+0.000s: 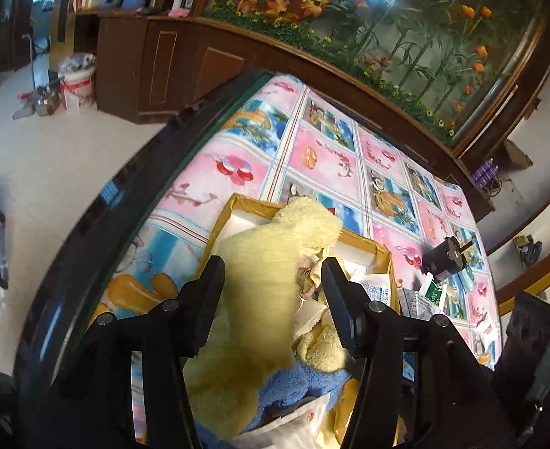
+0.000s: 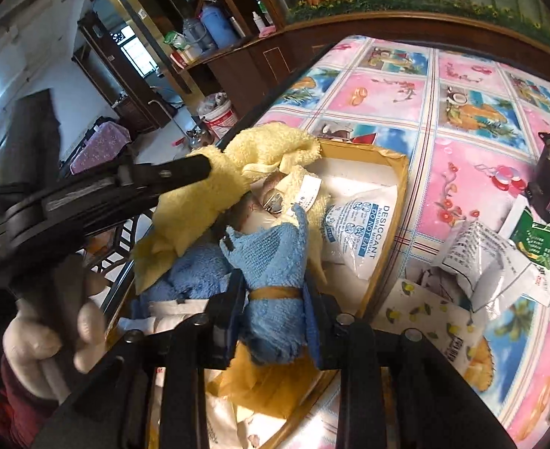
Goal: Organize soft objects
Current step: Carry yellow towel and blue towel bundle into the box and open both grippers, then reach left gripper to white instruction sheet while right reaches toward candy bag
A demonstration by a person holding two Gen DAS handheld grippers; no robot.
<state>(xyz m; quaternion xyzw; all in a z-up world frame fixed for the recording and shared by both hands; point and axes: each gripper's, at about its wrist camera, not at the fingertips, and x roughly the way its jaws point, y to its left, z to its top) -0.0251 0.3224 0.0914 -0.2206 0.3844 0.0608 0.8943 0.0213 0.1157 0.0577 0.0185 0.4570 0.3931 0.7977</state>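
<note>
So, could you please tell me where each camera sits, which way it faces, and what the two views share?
Left wrist: on the left tool, angled down at the yellow towel over the cardboard box; only its own fingers show.
Right wrist: on the right tool, angled down at the blue towel it holds; the left tool and a gloved hand show.
Shared: both towels, the box, the patterned tablecloth.
</note>
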